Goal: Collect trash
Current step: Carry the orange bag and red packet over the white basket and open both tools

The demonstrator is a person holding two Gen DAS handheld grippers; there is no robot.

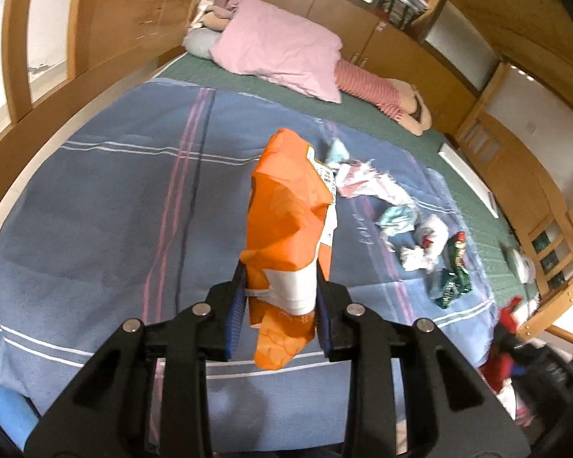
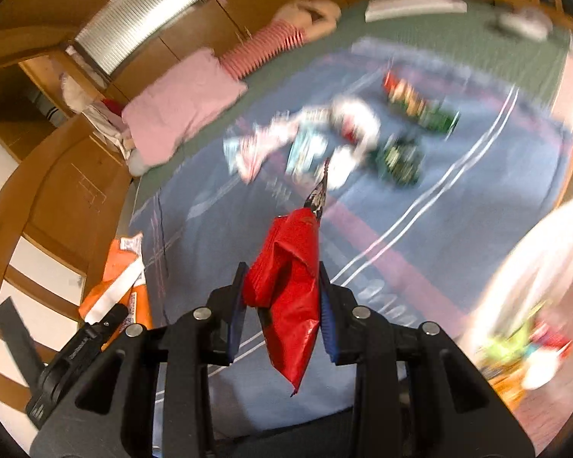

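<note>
My left gripper (image 1: pixel 280 301) is shut on an orange and white wrapper (image 1: pixel 286 213) and holds it above the blue bedspread (image 1: pixel 114 198). My right gripper (image 2: pixel 282 294) is shut on a red wrapper (image 2: pixel 286 282), also above the bed. The left gripper with the orange wrapper (image 2: pixel 114 286) shows at the lower left of the right wrist view. More trash lies on the bedspread: white and pink wrappers (image 1: pixel 366 181), a teal one (image 1: pixel 397 219), crumpled white ones (image 1: pixel 428 244) and green ones (image 1: pixel 452 278). In the right wrist view this pile (image 2: pixel 343 137) is blurred.
A pink pillow (image 1: pixel 282 49) and a striped plush toy (image 1: pixel 378 95) lie at the bed's far end. Wooden cabinets (image 1: pixel 114 11) surround the bed. A white bag with colourful trash (image 2: pixel 527 305) is at the right edge of the right wrist view. A white flat box (image 1: pixel 470 177) lies on the green sheet.
</note>
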